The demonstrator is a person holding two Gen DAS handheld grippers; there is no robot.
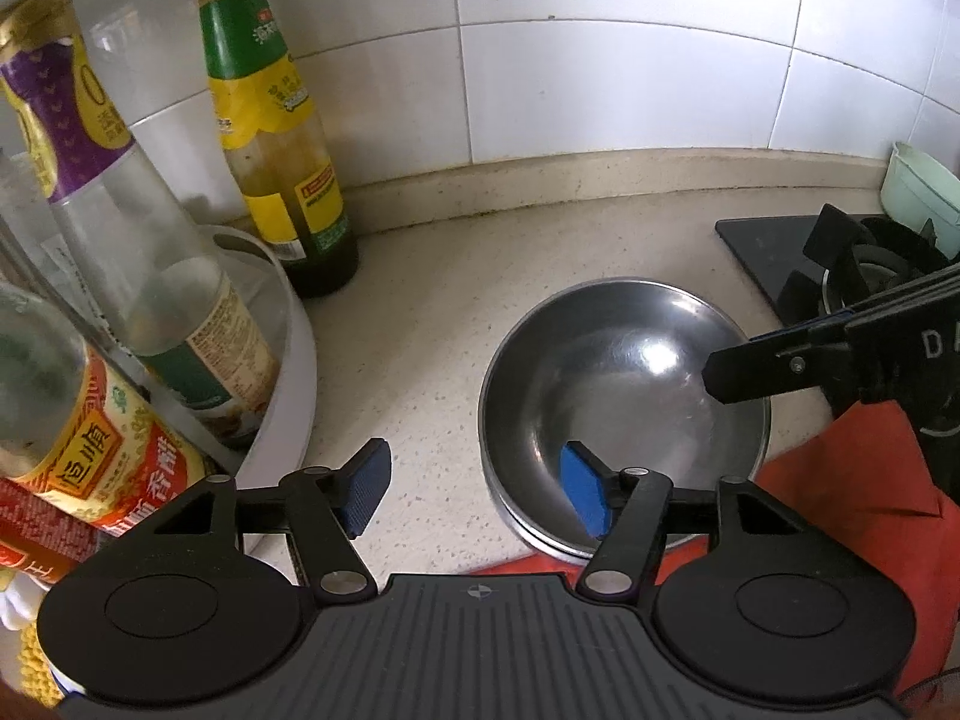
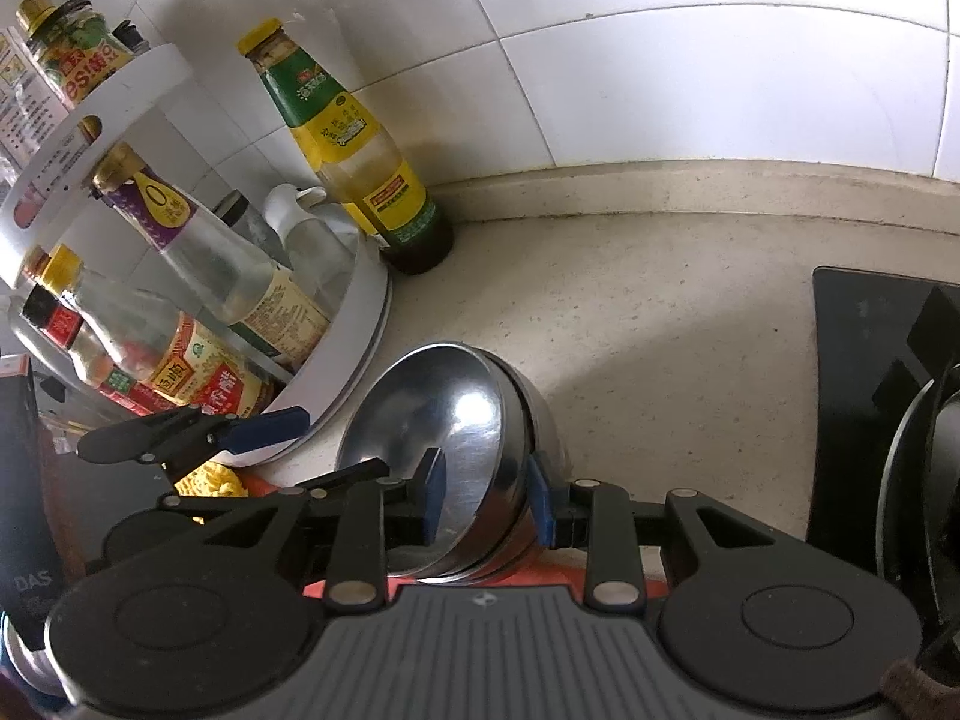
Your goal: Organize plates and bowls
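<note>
— What are your jaws doing right now?

— My right gripper straddles the rim of the stainless-steel bowl stack: 1 ribbed blue pad lies inside the top bowl, the other outside against the wall. The pads stand just beside the metal, but I cannot tell whether they pinch it or only bracket it. My left gripper is spread wide, holding nothing; 1 blue pad hangs over the near rim of the same shiny round steel bowls, the other over bare counter.

— How many bowls?

— At least 2 nested; from the right wrist view I see 2 rims offset, the upper 1 tilted. More rims may lie beneath, I cannot say. They sit on the speckled beige stone counter, with a red-orange cloth touching their near edge.

— And around them?

— Left of the bowls stands a white round plastic turntable rack with 2 tiers, crowded with glass bottles. A clear bottle with a purple and gold collar leans in it, next to a vinegar bottle with a red and yellow label. Beside the rack, against the glossy white tiled wall, stands 1 tall yellow-capped sauce bottle with a green and yellow label. On the right lies a black glass gas hob, and beyond it a pale green plastic container.
</note>
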